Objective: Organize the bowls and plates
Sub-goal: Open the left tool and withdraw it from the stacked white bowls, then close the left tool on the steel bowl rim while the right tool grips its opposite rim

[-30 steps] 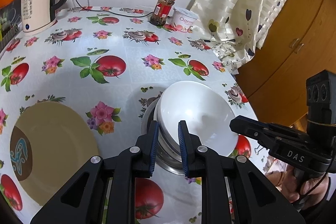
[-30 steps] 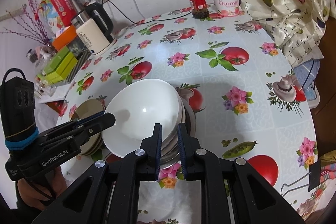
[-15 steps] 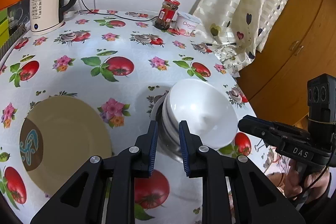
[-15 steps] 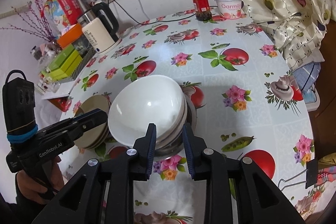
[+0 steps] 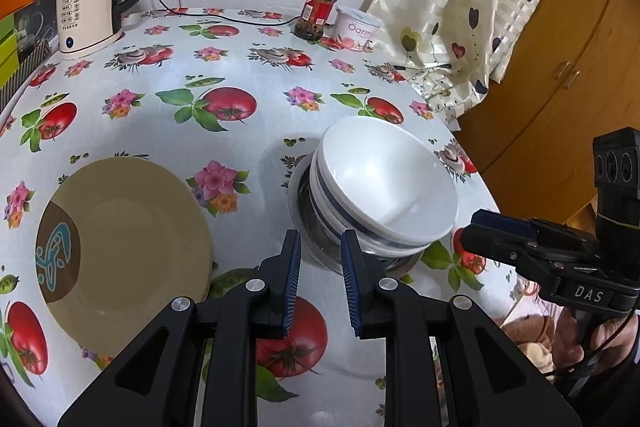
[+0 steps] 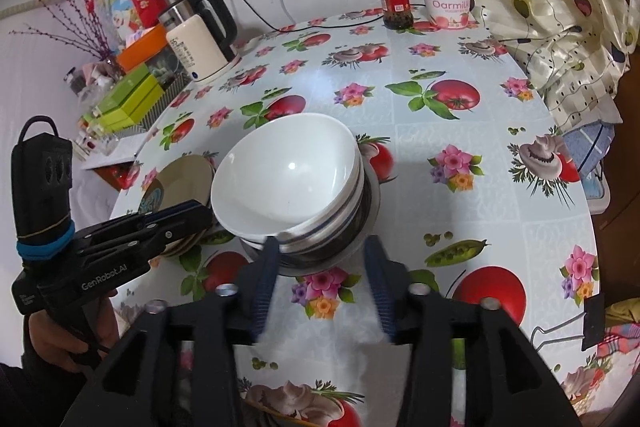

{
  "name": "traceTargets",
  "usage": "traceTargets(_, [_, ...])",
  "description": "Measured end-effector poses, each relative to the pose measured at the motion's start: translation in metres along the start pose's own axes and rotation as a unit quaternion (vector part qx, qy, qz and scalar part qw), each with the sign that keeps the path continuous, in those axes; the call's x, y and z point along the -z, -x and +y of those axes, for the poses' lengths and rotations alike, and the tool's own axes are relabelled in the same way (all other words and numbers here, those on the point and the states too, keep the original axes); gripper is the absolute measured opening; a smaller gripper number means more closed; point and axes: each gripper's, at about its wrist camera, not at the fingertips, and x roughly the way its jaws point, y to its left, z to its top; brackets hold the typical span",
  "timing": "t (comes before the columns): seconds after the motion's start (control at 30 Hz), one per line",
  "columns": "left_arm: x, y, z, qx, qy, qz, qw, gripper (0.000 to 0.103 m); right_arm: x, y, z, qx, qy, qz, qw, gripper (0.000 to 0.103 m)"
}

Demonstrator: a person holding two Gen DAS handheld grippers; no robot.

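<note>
Finishing the bowl stack (image 6: 288, 187), centre frame on the surface (image 6: 460, 163); left tongs (image 5: 320, 283) slightly parted, right tongs (image 6: 320, 283) wide apart, both empty. Next probably the tan plates (image 5: 120, 239), left.

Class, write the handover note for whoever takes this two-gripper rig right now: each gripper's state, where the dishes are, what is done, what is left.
Left gripper: jaws open, empty, just short of the bowl stack.
Right gripper: jaws open wide, empty, also facing the stack.
Bowls: white ones nested, tilted, in a steel bowl mid-table.
Plates: tan, stacked to the bowls' left.
Done: bowls and plates each stacked.
Left: possibly straighten the tilted bowls; nothing else loose in view.
</note>
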Motion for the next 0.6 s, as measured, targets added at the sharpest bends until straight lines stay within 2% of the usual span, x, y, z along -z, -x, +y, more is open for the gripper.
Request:
traceTargets(0.1, [0.006, -0.001, -0.004, -0.01, -0.01, 0.003, 0.9999, 0.022, 0.004, -0.002, 0.002, 0.008, 0.009, 0.002, 1.0, 0.047])
traceTargets(0.17, [0.009, -0.001, -0.005, -0.014, -0.013, 0.004, 0.9998, 0.024, 0.008, -0.004, 0.004, 0.012, 0.018, 0.006, 1.0, 0.052])
traceTargets(0.27, [0.015, -0.003, -0.007, -0.025, -0.017, 0.007, 0.9995, 0.028, 0.015, -0.009, 0.009, 0.018, 0.033, 0.015, 0.999, 0.061])
traceTargets(0.33, [0.019, -0.005, -0.008, -0.032, -0.021, 0.01, 0.9992, 0.035, 0.019, -0.012, 0.01, 0.021, 0.04, 0.021, 0.999, 0.065])
traceTargets(0.47, [0.023, -0.007, -0.008, -0.037, -0.023, 0.016, 0.9989, 0.037, 0.025, -0.014, 0.012, 0.018, 0.042, 0.025, 0.999, 0.067])
traceTargets(0.6, [0.026, -0.008, -0.008, -0.043, -0.025, 0.017, 0.9986, 0.044, 0.027, -0.014, 0.013, 0.026, 0.049, 0.02, 0.998, 0.068])
